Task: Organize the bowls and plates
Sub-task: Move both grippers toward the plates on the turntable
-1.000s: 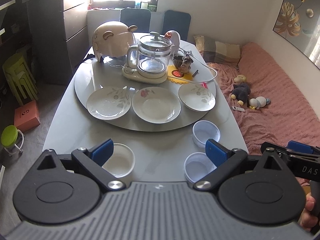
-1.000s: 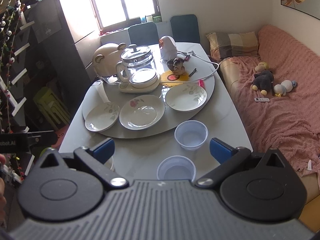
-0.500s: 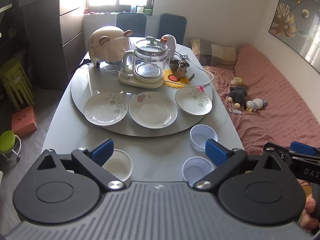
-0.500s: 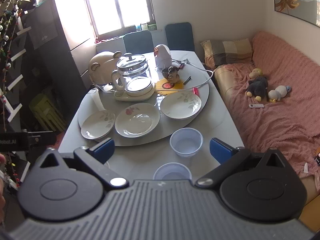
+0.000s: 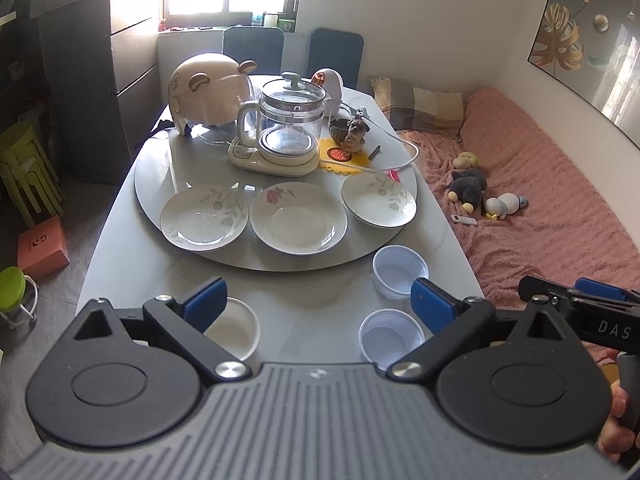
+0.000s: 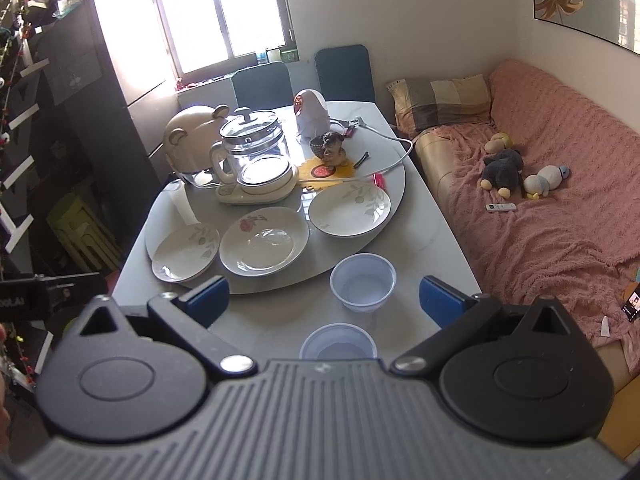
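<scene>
Three floral plates lie in a row on the turntable: left plate [image 5: 202,216], middle plate [image 5: 298,222], right plate [image 5: 378,199]. They also show in the right wrist view: left [image 6: 186,247], middle [image 6: 264,240], right [image 6: 349,208]. A white bowl [image 5: 234,330] and two clear plastic bowls, far [image 5: 400,270] and near [image 5: 390,336], stand on the table's near part; the clear ones also show from the right, far [image 6: 363,280] and near [image 6: 338,344]. My left gripper [image 5: 318,306] and right gripper [image 6: 324,298] are open and empty, held above the table's near edge.
The grey turntable [image 5: 192,156] also carries a glass kettle [image 5: 286,132], a bear-shaped appliance [image 5: 208,92], a small figurine [image 5: 354,134] and a cable. A pink-covered sofa [image 5: 560,200] with soft toys stands right of the table. Green stools [image 5: 24,168] stand left.
Both grippers have drawn back and up from the table, so plates and bowls look smaller and farther. Nothing on the table has moved.
</scene>
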A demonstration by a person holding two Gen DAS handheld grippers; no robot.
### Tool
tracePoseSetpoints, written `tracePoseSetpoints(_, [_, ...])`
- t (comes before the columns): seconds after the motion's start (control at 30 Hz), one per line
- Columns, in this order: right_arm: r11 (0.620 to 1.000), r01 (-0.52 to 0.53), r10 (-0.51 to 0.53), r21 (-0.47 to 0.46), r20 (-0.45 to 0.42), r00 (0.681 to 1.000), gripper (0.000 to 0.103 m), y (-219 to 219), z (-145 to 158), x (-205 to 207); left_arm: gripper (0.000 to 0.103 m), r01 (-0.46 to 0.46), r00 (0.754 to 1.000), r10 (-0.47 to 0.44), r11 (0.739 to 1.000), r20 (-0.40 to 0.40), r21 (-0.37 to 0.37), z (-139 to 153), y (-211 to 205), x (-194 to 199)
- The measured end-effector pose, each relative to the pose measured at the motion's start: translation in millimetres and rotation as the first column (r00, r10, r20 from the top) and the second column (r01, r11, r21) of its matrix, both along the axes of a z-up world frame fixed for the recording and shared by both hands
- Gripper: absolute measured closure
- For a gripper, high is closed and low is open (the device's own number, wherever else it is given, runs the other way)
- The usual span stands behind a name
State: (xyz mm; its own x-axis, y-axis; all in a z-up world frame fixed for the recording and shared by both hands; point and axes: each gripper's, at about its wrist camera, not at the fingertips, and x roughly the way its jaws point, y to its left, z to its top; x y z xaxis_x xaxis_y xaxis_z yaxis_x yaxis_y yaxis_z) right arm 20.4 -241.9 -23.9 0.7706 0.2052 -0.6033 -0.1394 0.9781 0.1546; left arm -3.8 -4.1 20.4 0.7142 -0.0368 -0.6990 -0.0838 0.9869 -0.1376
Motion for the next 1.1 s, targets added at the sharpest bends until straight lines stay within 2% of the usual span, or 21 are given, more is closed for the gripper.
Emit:
tracePoseSetpoints(0.73, [1.000,0.003,-0.003,-0.006,-0.004,1.000,0.000,4.1,-5.5,-2.4,0.003,-0.023,0.999,0.022,0.999,-0.026,-0.047,-8.4,8.6,-3.1])
tracePoseSetpoints(0.9, [1.000,0.002,-0.002,-0.002,-0.004,1.000,0.000,1.9,-7.1,-2.9,0.003,-0.013,0.999,0.011,0.997,-0.039,-0.072,-11.9,2.8,1.0])
tracePoseSetpoints(1.1, [1.000,0.002,-0.002,0.004,-0.003,1.000,0.000,-4.9,-8.7,-3.7,0.003,-0.026,0.999,0.024,0.998,-0.048,-0.060,-15.1,-10.4,0.1])
